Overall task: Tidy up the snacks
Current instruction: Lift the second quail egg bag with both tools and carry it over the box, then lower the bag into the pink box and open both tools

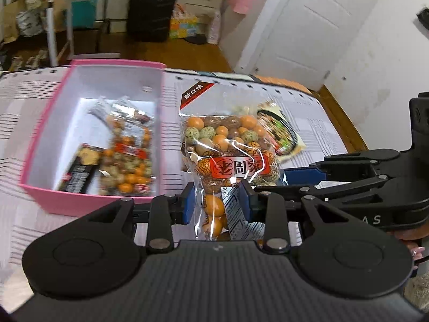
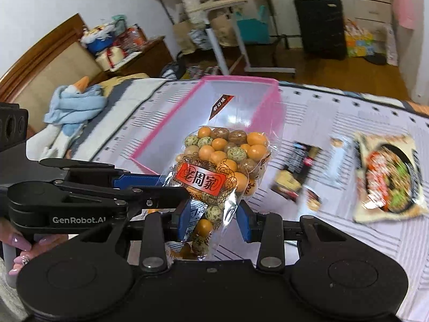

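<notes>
Both the left gripper and right gripper close their fingers on one clear nut bag. The pink box sits on the bed, just left of it, holding a similar bag.

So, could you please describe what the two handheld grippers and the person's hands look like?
Both grippers, left gripper and right gripper, are matte black, with scissor-like linkages, round pivot discs, silver rivets and blue finger pads. The left gripper's side carries white "GenRobot.AI" lettering. The left hand has long, glossy lilac nails. No cables or sleeves show.
</notes>
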The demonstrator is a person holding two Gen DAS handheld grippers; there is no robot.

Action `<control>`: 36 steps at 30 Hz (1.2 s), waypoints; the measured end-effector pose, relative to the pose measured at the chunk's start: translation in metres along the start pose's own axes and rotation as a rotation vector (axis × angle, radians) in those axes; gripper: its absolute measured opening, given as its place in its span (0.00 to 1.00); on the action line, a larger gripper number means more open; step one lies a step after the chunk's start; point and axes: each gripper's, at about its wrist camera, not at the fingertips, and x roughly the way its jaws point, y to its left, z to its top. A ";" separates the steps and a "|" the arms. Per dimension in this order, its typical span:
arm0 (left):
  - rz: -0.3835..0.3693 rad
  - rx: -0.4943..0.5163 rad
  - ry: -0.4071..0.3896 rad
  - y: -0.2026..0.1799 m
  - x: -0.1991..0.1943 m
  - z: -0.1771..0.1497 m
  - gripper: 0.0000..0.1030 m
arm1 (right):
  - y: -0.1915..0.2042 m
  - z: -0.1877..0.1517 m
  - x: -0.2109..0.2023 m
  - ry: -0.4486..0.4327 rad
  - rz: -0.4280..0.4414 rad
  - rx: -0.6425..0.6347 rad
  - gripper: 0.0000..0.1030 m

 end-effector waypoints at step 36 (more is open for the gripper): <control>0.353 -0.022 0.001 0.148 0.060 0.049 0.40 | -0.001 0.070 0.128 -0.026 0.083 -0.026 0.46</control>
